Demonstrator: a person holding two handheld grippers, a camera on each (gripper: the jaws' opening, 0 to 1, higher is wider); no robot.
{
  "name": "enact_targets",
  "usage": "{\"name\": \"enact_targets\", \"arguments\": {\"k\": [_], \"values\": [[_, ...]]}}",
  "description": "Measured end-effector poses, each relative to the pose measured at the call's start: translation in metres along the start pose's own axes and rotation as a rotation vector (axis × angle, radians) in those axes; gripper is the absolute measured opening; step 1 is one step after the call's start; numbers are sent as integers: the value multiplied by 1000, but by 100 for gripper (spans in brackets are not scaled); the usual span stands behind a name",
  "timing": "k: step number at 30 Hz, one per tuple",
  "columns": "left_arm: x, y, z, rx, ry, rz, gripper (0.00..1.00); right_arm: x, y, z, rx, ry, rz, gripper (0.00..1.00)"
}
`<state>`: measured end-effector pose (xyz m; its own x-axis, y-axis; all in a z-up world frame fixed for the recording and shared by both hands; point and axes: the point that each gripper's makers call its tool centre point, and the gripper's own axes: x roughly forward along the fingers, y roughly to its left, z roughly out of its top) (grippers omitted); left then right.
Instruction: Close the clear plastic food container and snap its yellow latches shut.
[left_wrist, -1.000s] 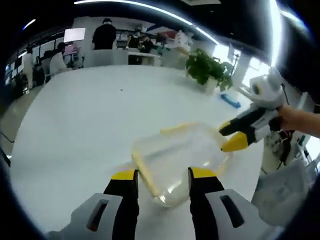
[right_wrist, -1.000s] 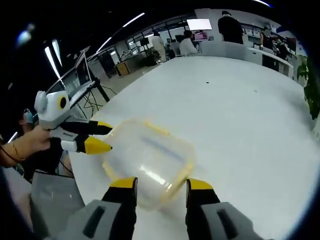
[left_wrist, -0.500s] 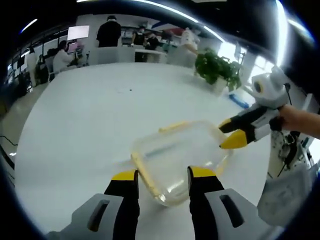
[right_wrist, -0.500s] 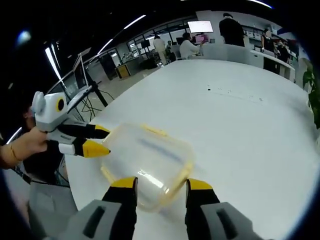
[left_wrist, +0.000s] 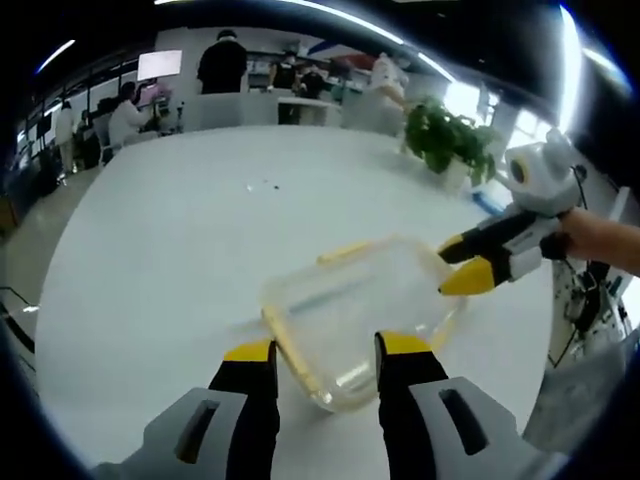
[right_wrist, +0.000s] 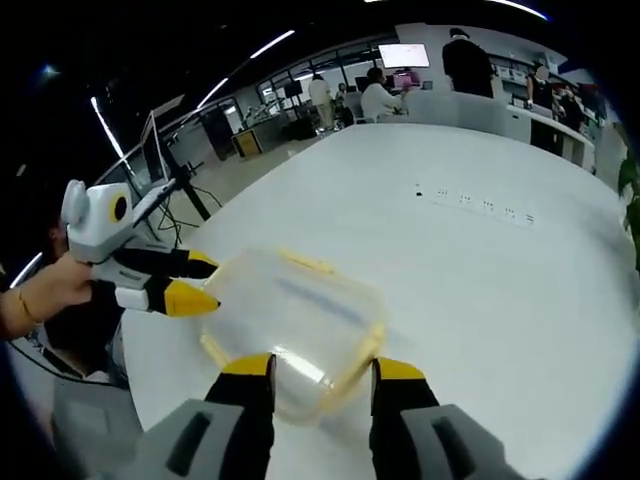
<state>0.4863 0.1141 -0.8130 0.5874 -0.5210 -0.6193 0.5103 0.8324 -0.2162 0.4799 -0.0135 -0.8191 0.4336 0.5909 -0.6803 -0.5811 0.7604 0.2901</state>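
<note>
The container (left_wrist: 350, 310) is clear with yellow latches (left_wrist: 290, 345). The table (left_wrist: 170, 230) is plain white. Both tongs (left_wrist: 325, 360) (right_wrist: 320, 375) are grey and black, yellow-tipped. The far plant (left_wrist: 447, 145) is green.

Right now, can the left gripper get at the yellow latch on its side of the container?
Probably yes. The left gripper is open, its fingers straddling the near yellow latch of the clear container; nothing lies between. The right gripper works the far side.
</note>
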Motion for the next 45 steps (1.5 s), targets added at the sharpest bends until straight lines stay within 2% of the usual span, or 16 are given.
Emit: {"name": "enact_targets", "arguments": {"k": [9, 33, 41, 43, 45], "values": [[6, 7, 9, 0, -19, 18, 35, 5, -4, 7, 12, -35, -11, 34], [5, 8, 8, -8, -52, 22, 35, 4, -3, 7, 26, -84, -16, 34], [4, 9, 8, -78, -44, 39, 35, 3, -3, 9, 50, -109, -53, 35], [3, 9, 8, -90, -41, 40, 34, 2, -3, 6, 71, -123, -70, 39], [-3, 12, 8, -95, -52, 53, 35, 0, -2, 1, 102, -131, -69, 47]]}}
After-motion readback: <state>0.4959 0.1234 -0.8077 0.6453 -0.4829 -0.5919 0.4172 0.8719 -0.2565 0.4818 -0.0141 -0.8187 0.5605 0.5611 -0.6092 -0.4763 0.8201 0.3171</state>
